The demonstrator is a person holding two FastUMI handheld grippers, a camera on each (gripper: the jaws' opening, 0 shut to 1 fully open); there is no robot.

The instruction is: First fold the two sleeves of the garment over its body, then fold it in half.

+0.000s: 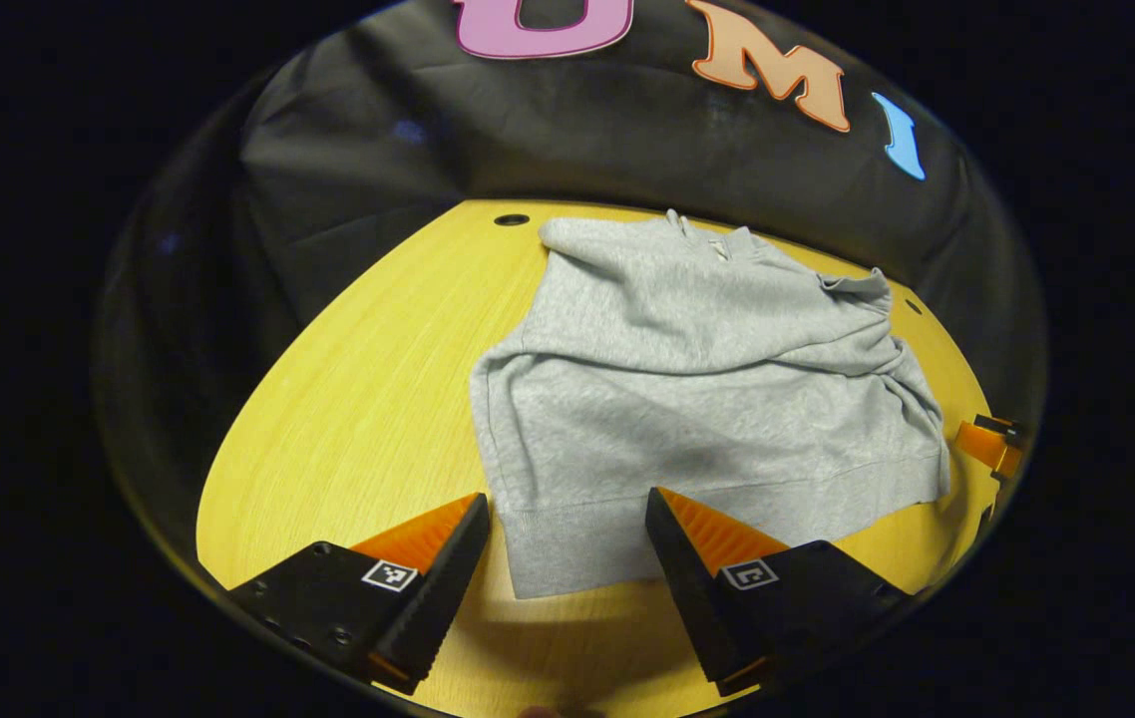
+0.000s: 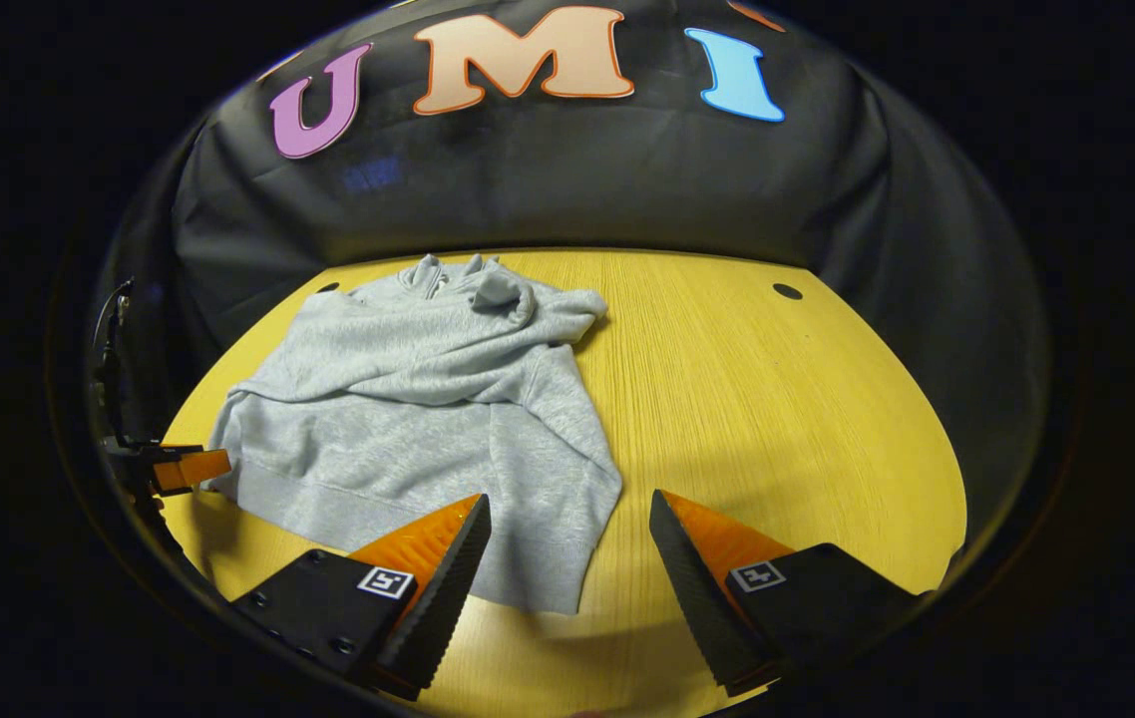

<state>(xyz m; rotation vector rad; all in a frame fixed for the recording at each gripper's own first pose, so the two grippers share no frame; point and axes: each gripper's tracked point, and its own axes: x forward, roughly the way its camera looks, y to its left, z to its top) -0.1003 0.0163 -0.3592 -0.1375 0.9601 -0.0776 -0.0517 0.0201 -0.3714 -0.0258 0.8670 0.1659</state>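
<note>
A grey sweatshirt [image 1: 687, 399] lies on the yellow wooden table [image 1: 358, 419] with both sleeves folded across its chest and its ribbed hem nearest me. My left gripper [image 1: 567, 504] hovers open over the hem's left corner, holding nothing. In the right gripper view the same sweatshirt [image 2: 428, 419] lies left of centre. My right gripper [image 2: 570, 509] stands open above the hem's right corner, with nothing between its fingers. The left gripper [image 2: 184, 467] shows at the far left edge of that view, and the right gripper [image 1: 991, 444] at the far right edge of the left gripper view.
The table has small round holes near its back corners [image 1: 511, 219] [image 2: 787, 291]. Black cloth walls close the booth behind and at the sides. Bare tabletop [image 2: 777, 419] stretches to the right of the garment.
</note>
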